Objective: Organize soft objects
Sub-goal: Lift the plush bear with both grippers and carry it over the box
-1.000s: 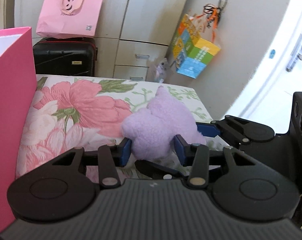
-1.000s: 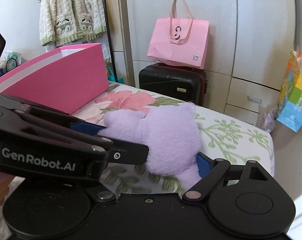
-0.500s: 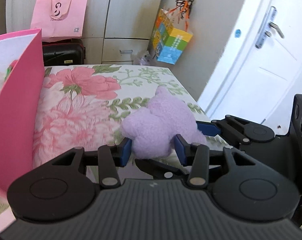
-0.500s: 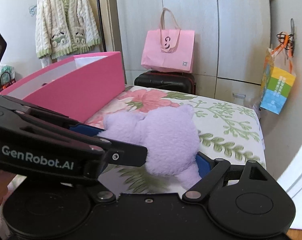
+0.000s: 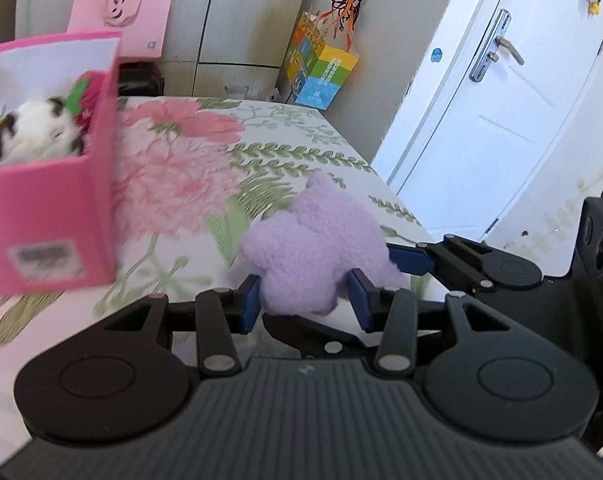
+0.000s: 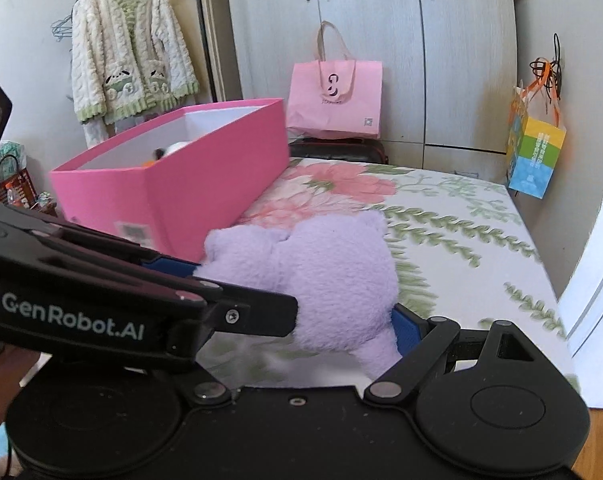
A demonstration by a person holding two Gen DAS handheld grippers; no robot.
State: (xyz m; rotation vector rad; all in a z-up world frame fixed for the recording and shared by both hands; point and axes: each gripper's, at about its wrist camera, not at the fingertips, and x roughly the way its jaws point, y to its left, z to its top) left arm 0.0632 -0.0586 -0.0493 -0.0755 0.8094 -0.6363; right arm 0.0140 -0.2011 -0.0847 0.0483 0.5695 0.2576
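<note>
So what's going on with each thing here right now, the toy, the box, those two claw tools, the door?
Purple plush toy: lifted, clamped by both grippers.
Left gripper: shut on the toy's lower end.
Right gripper: closed across the toy's wide body.
Pink box: open-topped, other plush toys inside.
White door: shut.

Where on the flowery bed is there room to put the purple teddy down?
Free: the flowered bedspread between the pink box and the wall-side edge. Crowded: inside the box, where a white plush lies, and around the purple plush held by both tongs.

both wrist views share the purple plush (image 5: 317,248).
</note>
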